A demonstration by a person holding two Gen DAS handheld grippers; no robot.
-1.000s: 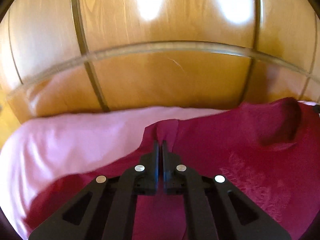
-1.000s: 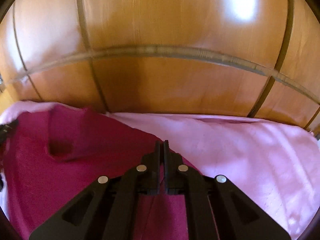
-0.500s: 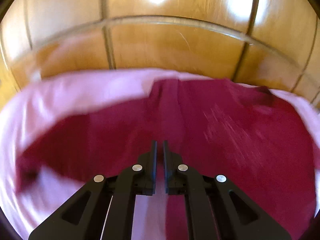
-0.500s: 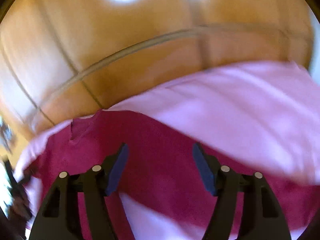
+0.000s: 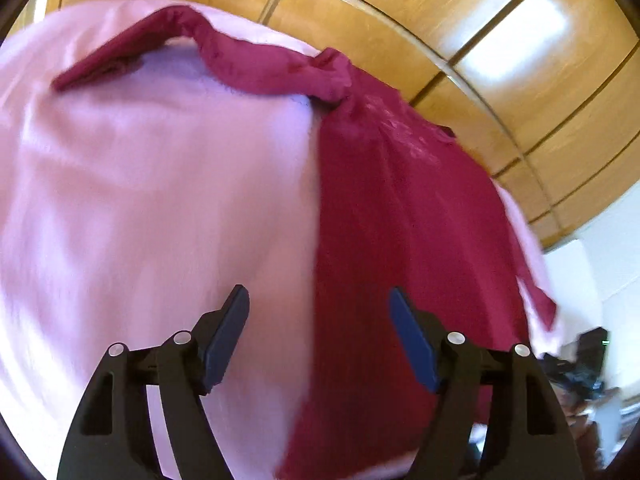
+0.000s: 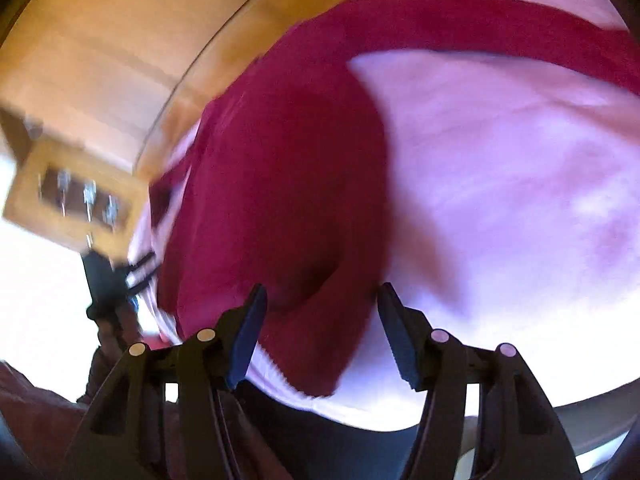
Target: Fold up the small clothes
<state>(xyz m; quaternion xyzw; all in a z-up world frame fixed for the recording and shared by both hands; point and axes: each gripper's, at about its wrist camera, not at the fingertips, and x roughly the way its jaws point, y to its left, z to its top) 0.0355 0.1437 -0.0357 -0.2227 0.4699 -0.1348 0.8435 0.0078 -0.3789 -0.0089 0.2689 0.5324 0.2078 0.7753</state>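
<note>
Across the left wrist view, the crimson garment point(image 5: 400, 220) fills the centre-right, lying on a pink cloth point(image 5: 160, 200); the left gripper point(image 5: 318, 312) is spread wide, holding nothing. Right wrist view, blurred: garment point(image 6: 280, 200) at centre-left, right gripper point(image 6: 320, 308) likewise wide and empty above it.

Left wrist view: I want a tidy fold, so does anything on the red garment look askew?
Yes. The red garment lies folded lengthwise on the pink cloth, but one sleeve trails sideways across the top, bunched and wrinkled instead of tucked in. Both tongs are open, holding nothing.
</note>
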